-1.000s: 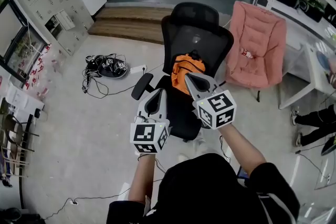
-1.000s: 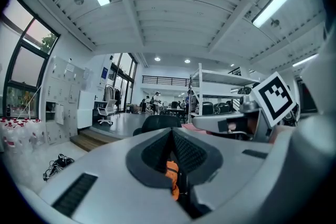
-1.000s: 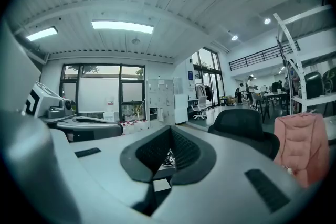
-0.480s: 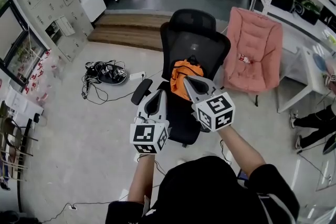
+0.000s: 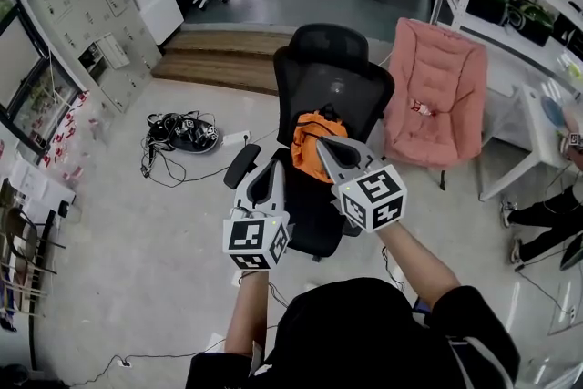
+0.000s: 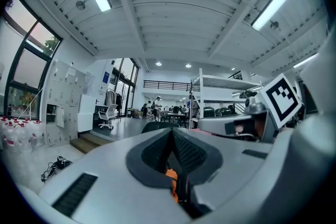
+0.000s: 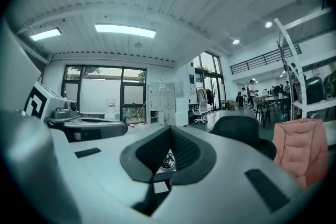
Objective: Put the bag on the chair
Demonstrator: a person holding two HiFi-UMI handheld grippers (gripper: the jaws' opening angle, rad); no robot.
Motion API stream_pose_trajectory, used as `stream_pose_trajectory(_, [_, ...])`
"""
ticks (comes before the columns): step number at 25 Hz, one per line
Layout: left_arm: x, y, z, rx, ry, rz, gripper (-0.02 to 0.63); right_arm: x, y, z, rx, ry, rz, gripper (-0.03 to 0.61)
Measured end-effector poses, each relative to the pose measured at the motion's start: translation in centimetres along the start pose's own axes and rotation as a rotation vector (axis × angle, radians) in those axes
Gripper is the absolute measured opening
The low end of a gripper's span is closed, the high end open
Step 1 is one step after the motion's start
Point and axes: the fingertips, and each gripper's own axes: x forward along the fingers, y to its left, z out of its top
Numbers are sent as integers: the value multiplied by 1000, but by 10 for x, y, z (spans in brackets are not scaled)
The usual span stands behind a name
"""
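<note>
Orange bag point(image 5: 308, 138) on chair point(image 5: 333, 91), whole in head view

The person wears a black top point(image 5: 364, 332) with short black sleeves point(image 5: 469, 316). The left gripper point(image 5: 277, 162) and right gripper point(image 5: 322, 142) have pale grey shells, dark ribbed pads, and cubes point(image 5: 372, 197) bearing black-and-white square markers.

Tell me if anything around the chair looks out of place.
Only the tangle of cables sprawled loose on the floor left of the office chair. The orange bag sits on its seat, leaning against the backrest; nothing spilled.
</note>
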Motion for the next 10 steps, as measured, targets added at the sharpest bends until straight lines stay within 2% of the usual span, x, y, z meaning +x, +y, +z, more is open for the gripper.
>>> stream_pose_trajectory(5, [4, -11, 2, 14, -1, 8, 12, -4, -7, 2, 11, 8, 17, 2])
stream_pose_trajectory(10, [7, -11, -3, 49, 12, 18, 12, -4, -6, 0, -34, 13, 21, 2])
